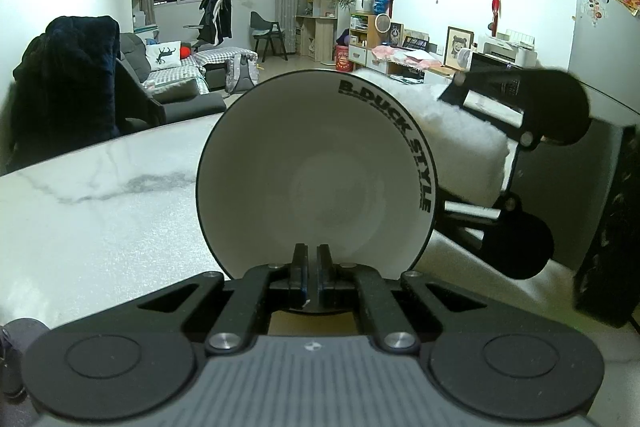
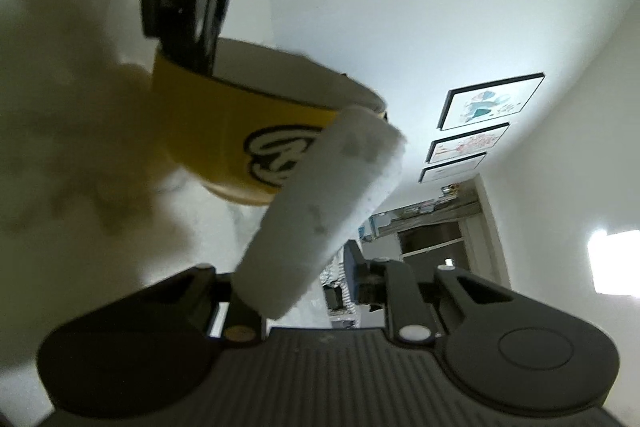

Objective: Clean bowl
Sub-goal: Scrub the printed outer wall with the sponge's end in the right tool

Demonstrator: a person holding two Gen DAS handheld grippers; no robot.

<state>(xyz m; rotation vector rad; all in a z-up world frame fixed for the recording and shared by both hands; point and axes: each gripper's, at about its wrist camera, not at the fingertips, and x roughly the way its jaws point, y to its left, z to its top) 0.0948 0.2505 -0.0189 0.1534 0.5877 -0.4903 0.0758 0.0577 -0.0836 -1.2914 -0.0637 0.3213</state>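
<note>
A bowl (image 1: 320,179), white inside with black lettering along its rim, stands tipped on edge over the marble table (image 1: 100,207), its inside facing the left wrist camera. My left gripper (image 1: 312,251) is shut on its near rim. In the right wrist view the bowl (image 2: 224,131) shows a yellow outside with a black logo, and the left gripper (image 2: 188,39) clamps its rim from above. My right gripper (image 2: 298,275) is shut on a white sponge (image 2: 328,195), whose far end lies against the bowl's outer wall. From the left the sponge (image 1: 460,147) and right gripper (image 1: 450,147) sit behind the bowl's right side.
A dark chair (image 1: 68,87) draped with a coat stands at the table's far left edge. A black object (image 1: 612,227) stands at the right edge of the table. Beyond are a sofa (image 1: 176,75), shelves and a printer (image 1: 508,47).
</note>
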